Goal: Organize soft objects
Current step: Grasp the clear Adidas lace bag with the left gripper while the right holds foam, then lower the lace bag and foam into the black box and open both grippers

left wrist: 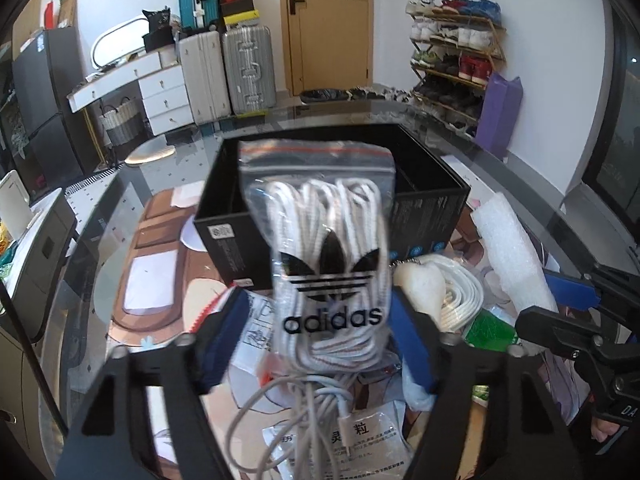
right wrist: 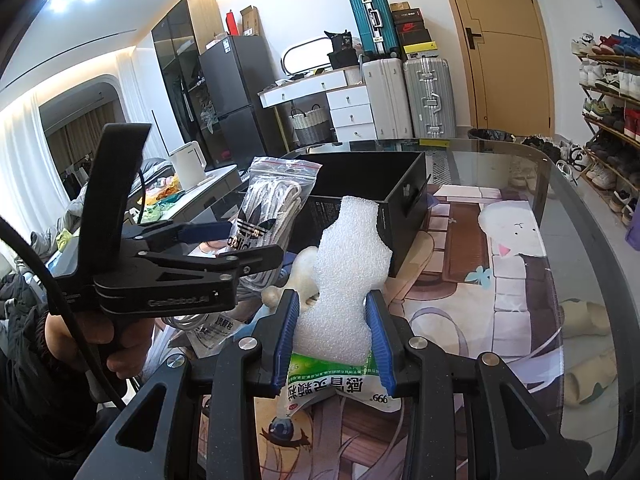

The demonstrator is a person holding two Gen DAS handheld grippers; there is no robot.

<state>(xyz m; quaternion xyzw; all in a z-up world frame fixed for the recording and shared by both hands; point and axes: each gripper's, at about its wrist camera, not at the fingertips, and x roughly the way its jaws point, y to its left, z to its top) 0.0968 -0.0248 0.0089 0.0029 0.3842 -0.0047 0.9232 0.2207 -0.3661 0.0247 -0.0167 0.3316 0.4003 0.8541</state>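
My left gripper (left wrist: 320, 308) is shut on a clear zip bag of white laces with an adidas logo (left wrist: 324, 240) and holds it upright just in front of the open black box (left wrist: 432, 196). It also shows in the right wrist view (right wrist: 240, 236), with the bag (right wrist: 272, 200) lifted beside the box (right wrist: 400, 200). My right gripper (right wrist: 332, 308) is shut on a white foam piece (right wrist: 348, 280), held upright above a green-and-white medicine packet (right wrist: 336, 388). The foam (left wrist: 512, 252) and the right gripper (left wrist: 560, 300) show at the right of the left wrist view.
On the glass table (right wrist: 540, 184) lie a white cable coil (left wrist: 312, 400), a cream heart-shaped soft thing (left wrist: 420, 284), a rolled white strap (left wrist: 464, 300) and paper packets (left wrist: 368, 440). A shoe rack (left wrist: 456, 64) and suitcases (left wrist: 248, 68) stand beyond the table.
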